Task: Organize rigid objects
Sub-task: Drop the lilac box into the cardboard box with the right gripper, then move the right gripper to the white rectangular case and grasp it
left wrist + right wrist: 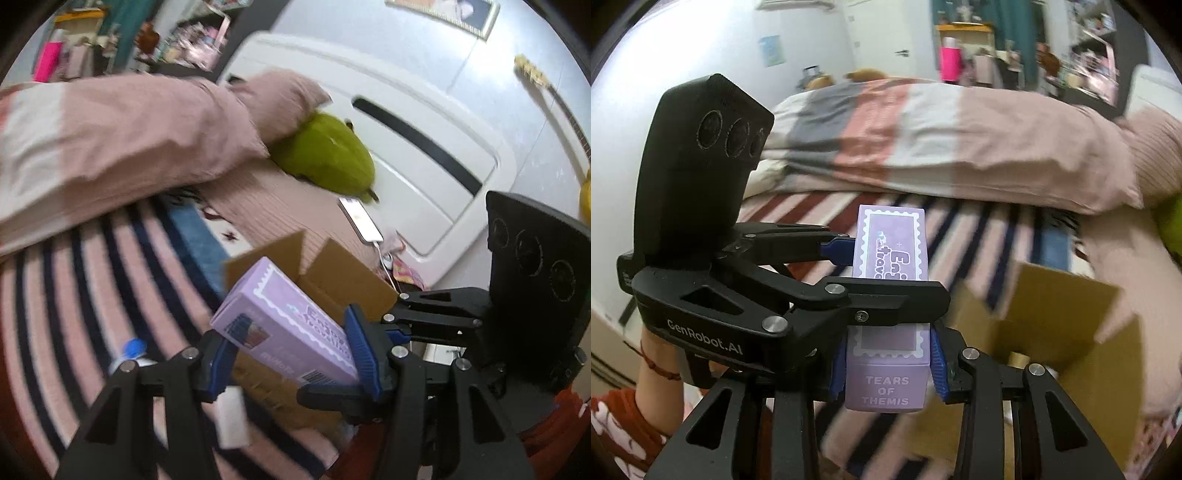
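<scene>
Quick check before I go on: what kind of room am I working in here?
Most likely a bedroom: a striped bedspread, a folded pink duvet and a white headboard. You're working on the bed itself.

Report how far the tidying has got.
Done: nothing visibly packed; the cardboard box stands open, its contents hidden. In hand: the purple Tears of Themis box is clamped by both the left gripper and right gripper, held above the bed. Left: a blue-capped bottle lies on the striped blanket.
</scene>
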`<state>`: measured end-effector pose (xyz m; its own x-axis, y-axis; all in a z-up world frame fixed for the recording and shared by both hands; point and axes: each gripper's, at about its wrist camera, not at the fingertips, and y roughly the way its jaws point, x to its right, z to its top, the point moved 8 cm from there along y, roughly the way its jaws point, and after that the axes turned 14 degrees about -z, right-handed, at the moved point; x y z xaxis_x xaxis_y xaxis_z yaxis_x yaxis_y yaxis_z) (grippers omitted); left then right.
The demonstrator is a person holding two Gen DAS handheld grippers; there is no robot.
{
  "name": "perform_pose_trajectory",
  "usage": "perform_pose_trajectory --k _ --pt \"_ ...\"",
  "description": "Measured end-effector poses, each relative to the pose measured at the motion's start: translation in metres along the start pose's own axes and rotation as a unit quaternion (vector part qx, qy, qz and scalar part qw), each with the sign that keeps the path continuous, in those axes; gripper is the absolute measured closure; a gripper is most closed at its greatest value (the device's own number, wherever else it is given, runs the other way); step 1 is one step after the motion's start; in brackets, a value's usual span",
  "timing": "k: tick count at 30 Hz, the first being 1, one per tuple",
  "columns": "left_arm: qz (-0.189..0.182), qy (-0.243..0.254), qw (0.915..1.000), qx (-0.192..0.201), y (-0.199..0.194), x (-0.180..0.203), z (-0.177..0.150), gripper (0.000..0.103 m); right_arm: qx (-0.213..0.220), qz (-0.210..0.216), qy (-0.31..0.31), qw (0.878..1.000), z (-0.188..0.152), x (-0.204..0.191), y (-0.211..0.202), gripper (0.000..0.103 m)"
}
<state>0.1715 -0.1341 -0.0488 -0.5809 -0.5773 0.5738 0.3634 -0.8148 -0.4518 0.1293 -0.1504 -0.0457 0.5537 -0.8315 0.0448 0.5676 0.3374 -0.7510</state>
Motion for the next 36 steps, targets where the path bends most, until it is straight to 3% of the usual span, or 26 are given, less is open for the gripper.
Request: perform_pose_trajectory --k 6,7,8,9,10,12,15,20,24,29,34,36 --pt "0.009 -0.015 0.9978 -0.064 0.072 0.007 0.003 0.048 -0.056 -0.020 0.048 0.997 -0.026 0.071 0.011 0.071" --pt "0.021 -0.013 0.9972 -0.071 0.076 0.006 0.002 0.044 -0.066 -0.024 0.049 0.996 -0.031 0.077 0.014 0.071" --pt "0.043 -0.004 0.9961 -0.077 0.080 0.005 0.001 0.030 -0.072 -0.029 0.046 0.996 -0.034 0.081 0.017 0.071" --pt "0.057 0.002 0.9954 -0.077 0.077 0.005 0.000 0.019 -0.076 -0.033 0.044 0.996 -0.036 0.084 0.018 0.069" --pt "0.068 0.008 0.9950 -0.073 0.075 0.004 0.001 0.018 -0.084 -0.045 0.036 0.995 -0.041 0.085 0.023 0.069" --pt "0.070 0.008 0.9954 -0.065 0.065 0.005 0.001 0.018 -0.090 -0.055 0.030 0.994 -0.045 0.088 0.027 0.052" --pt "0.090 0.013 0.9950 -0.041 0.036 0.006 0.002 0.018 -0.075 -0.075 0.015 0.994 -0.047 0.086 0.023 0.050" --pt "0.145 0.022 0.9890 0.014 -0.038 0.002 -0.003 0.018 -0.013 -0.055 0.014 0.998 -0.030 0.050 -0.012 0.050" --pt "0.185 0.016 0.9815 0.047 -0.098 -0.010 -0.028 0.018 0.035 -0.012 0.006 0.999 -0.020 -0.012 -0.041 0.050" --pt "0.228 -0.009 0.9711 0.071 -0.155 -0.043 -0.077 0.018 0.034 0.033 0.011 0.999 -0.033 -0.077 -0.037 0.050" --pt "0.237 -0.039 0.9678 0.075 -0.169 -0.072 -0.125 0.018 0.009 -0.005 0.078 0.997 -0.070 -0.099 0.003 0.050" --pt "0.237 -0.048 0.9677 0.070 -0.166 -0.081 -0.141 0.018 -0.003 -0.068 0.122 0.990 -0.093 -0.090 0.031 0.050"
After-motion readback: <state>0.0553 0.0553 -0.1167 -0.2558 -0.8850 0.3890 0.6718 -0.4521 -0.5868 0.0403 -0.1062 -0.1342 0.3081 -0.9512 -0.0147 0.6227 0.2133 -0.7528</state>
